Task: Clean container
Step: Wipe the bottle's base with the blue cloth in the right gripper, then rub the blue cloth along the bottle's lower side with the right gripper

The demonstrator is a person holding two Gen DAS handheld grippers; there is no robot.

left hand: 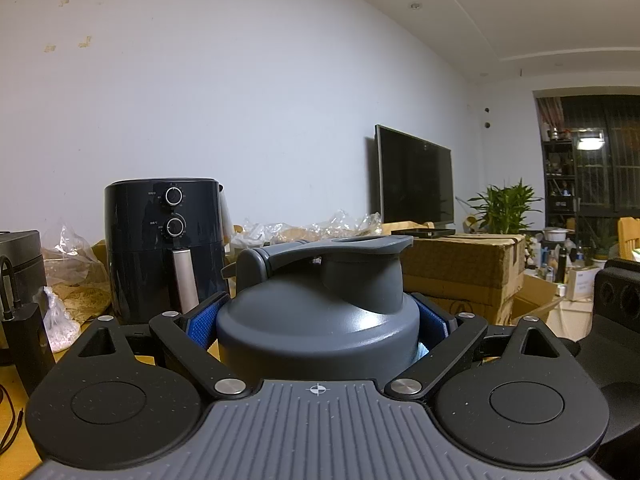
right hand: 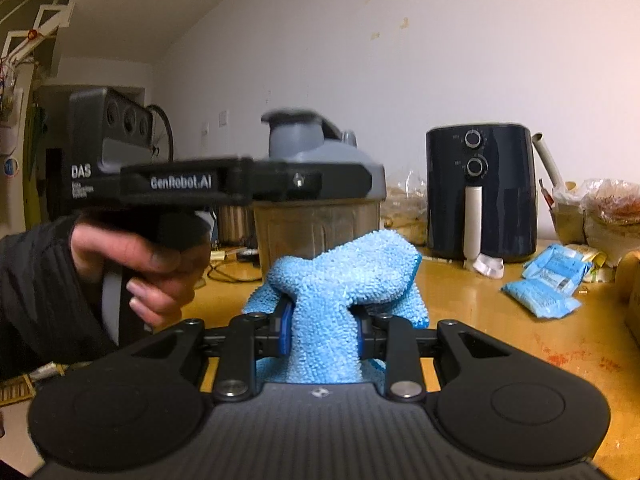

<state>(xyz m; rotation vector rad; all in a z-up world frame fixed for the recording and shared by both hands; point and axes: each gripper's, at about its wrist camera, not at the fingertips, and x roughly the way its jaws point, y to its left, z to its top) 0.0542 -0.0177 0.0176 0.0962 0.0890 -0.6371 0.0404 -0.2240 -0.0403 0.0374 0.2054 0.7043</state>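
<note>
A clear container with a grey lid (left hand: 316,320) and flip spout fills the left wrist view. My left gripper (left hand: 316,322) is shut on it, blue pads pressing the lid's sides. In the right wrist view the same container (right hand: 316,224) stands upright over the wooden table, gripped just under the lid by the left gripper (right hand: 328,184), which a hand (right hand: 148,260) holds. My right gripper (right hand: 322,334) is shut on a bunched light-blue microfibre cloth (right hand: 344,276), close in front of the container's lower wall. Whether the cloth touches the container cannot be told.
A black air fryer (right hand: 480,192) stands at the back by the wall. Blue packets (right hand: 548,280) and plastic bags (right hand: 608,208) lie on the right of the wooden table (right hand: 500,320). Cardboard boxes (left hand: 464,268), a television (left hand: 416,178) and a power bank (left hand: 24,340) show in the left wrist view.
</note>
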